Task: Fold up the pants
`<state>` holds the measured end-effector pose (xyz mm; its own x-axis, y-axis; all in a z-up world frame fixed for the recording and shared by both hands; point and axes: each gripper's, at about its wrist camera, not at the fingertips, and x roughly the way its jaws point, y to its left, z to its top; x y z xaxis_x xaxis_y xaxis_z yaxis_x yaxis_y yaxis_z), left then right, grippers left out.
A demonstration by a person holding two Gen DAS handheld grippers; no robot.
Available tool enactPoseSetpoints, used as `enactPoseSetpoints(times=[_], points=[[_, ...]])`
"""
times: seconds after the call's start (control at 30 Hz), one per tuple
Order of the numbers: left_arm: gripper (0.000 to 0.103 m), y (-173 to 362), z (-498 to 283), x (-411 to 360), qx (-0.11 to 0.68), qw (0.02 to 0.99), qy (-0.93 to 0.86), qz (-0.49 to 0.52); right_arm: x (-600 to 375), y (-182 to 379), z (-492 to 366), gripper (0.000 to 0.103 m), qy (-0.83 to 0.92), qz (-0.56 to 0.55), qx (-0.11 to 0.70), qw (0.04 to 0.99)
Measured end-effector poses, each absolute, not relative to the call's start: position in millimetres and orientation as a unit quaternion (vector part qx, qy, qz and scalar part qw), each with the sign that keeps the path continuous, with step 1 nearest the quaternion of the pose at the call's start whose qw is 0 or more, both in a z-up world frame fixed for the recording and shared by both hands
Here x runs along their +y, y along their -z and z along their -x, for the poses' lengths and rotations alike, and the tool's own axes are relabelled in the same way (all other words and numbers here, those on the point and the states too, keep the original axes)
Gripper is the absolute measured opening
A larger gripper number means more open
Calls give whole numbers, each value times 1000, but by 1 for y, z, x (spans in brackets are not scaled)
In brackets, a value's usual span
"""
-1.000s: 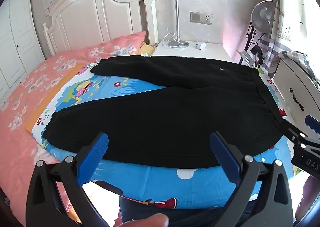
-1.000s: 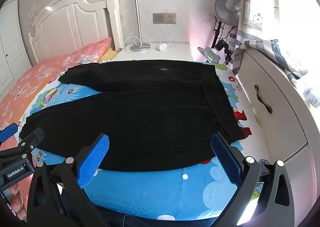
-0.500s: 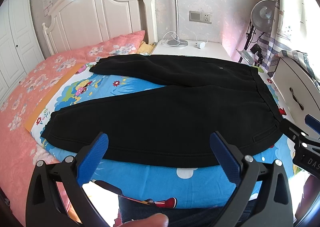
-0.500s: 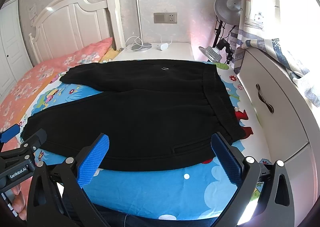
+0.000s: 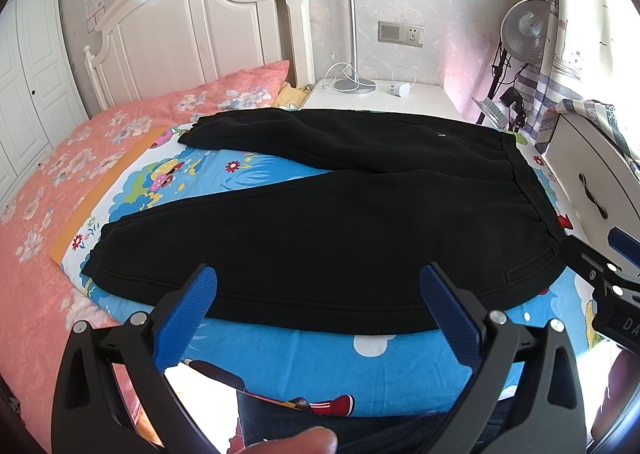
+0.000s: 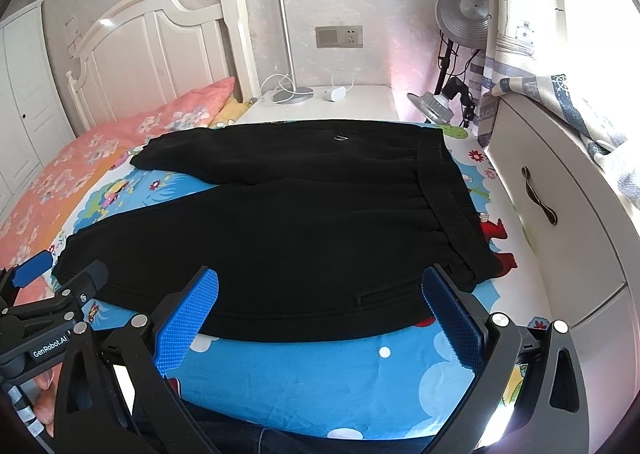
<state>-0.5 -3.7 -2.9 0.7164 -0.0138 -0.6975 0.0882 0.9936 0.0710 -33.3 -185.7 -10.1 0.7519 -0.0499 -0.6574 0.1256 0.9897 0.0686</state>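
Note:
Black pants (image 5: 340, 214) lie spread flat on a blue cartoon-print sheet (image 5: 304, 358) on the bed, waistband to the right, the two legs reaching left and splayed apart. They also show in the right wrist view (image 6: 288, 230). My left gripper (image 5: 320, 318) is open and empty, hovering just short of the near leg's edge. My right gripper (image 6: 320, 318) is open and empty, near the hip and waistband corner. Each gripper shows at the edge of the other's view.
A white headboard (image 5: 192, 26) and pink floral bedding (image 5: 44, 182) lie to the left. A white nightstand (image 5: 380, 98) with a lamp base stands behind. A white drawer cabinet (image 6: 560, 214) flanks the bed on the right, with a fan (image 6: 464, 18) and curtain beyond.
Both grippers have drifted slightly; the view of the pants has shifted a little. The pants have not moved and both grippers stay open.

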Motion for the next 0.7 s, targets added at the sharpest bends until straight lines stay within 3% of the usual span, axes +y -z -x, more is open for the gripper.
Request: enactPoseSetpoints(times=[0.7], points=[[101, 4, 1, -4, 375, 925, 27, -51, -185, 10, 33, 98, 47, -55, 350, 934]])
